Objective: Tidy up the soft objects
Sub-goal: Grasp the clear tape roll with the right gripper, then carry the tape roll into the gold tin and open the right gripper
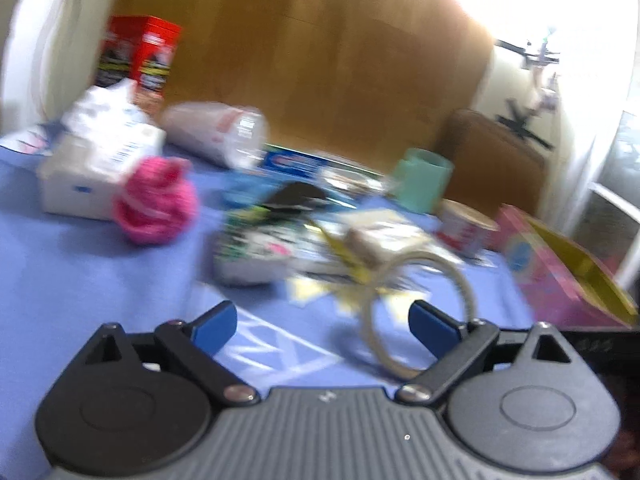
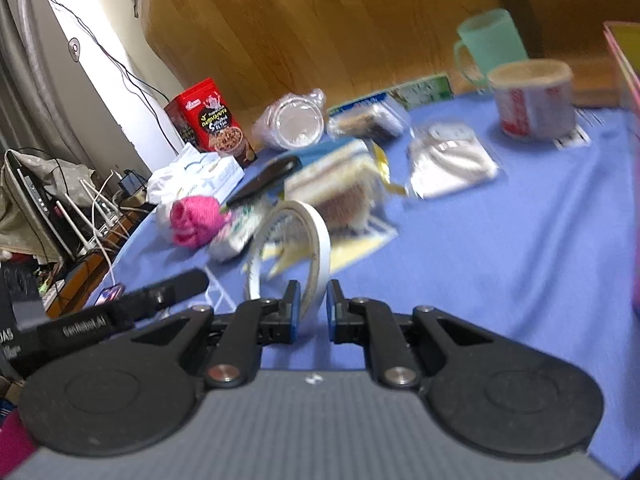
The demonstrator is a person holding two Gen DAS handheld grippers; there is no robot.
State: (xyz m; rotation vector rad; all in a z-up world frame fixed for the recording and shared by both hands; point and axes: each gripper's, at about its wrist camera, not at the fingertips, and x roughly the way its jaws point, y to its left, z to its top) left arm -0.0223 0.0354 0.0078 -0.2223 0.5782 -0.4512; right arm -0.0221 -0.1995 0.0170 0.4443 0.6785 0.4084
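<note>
My right gripper [image 2: 314, 292] is shut on the rim of a white tape roll [image 2: 320, 248], which stands on edge just above the blue tablecloth [image 2: 500, 248]. In the left wrist view the same tape roll [image 1: 390, 366] stands by the right finger of my left gripper [image 1: 322, 312], whose jaws are open with nothing pressed between them. A pink yarn ball [image 1: 156, 208] [image 2: 196, 220] lies further back, beside a white tissue pack [image 1: 92, 160] [image 2: 200, 176]. A blurred pile of packets [image 1: 272, 248] lies behind the roll.
A red snack box [image 2: 212, 120], a wrapped stack of plastic cups [image 2: 292, 124], a mint cup [image 2: 492, 40], a red-and-white tub [image 2: 532, 100] and a silver pouch [image 2: 452, 164] stand further back. A pink box [image 1: 552, 272] is at the right. Cables and clutter lie off the table's left edge.
</note>
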